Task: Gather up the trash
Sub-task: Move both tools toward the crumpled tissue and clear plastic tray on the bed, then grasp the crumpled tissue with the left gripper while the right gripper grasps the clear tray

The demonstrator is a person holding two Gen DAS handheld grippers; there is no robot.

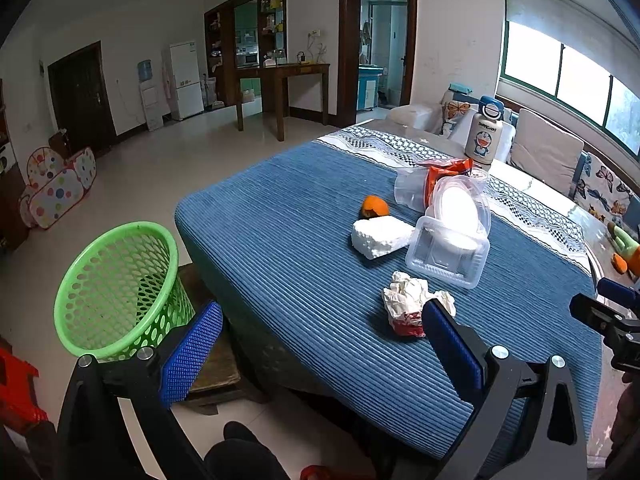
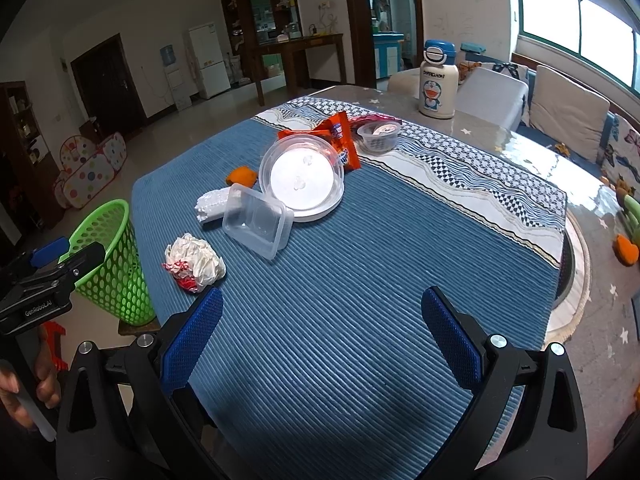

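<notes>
Judging by the green mesh bin, which looks empty beside the counter, collecting has barely begun. All the trash lies on the blue mat: crumpled paper wad, foam block, orange peel, clear tray, round lid, snack wrapper, small cup. Left gripper and right gripper both hold their fingers spread wide, empty.

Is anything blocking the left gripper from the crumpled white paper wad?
Nothing visible. The open left gripper has only bare blue ribbed tablecloth before the crumpled white paper wad; the clear plastic tray lies beyond it.
</notes>
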